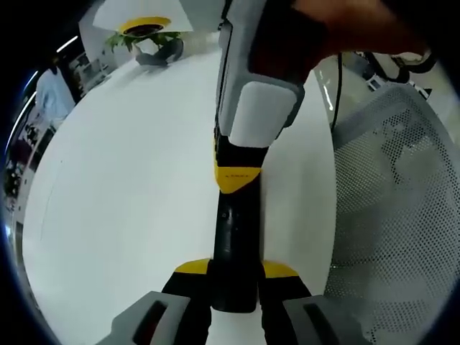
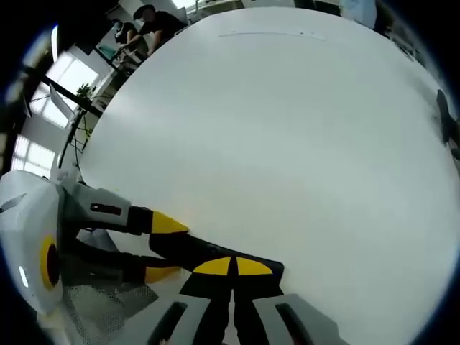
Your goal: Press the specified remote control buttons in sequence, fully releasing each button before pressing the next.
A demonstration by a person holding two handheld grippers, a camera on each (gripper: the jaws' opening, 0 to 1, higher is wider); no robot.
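A wide white table (image 1: 129, 201) carries everything; beyond its far edge one potted plant (image 1: 147, 39) stands, and beside its right edge one white mesh chair (image 1: 395, 215); in the right gripper view, windows (image 2: 32, 144) lie past the table. One black remote control (image 1: 236, 244) lies on the table, clamped between the left gripper (image 1: 234, 277) tips; the right gripper (image 2: 232, 267), tips pressed together, touches the remote's end.
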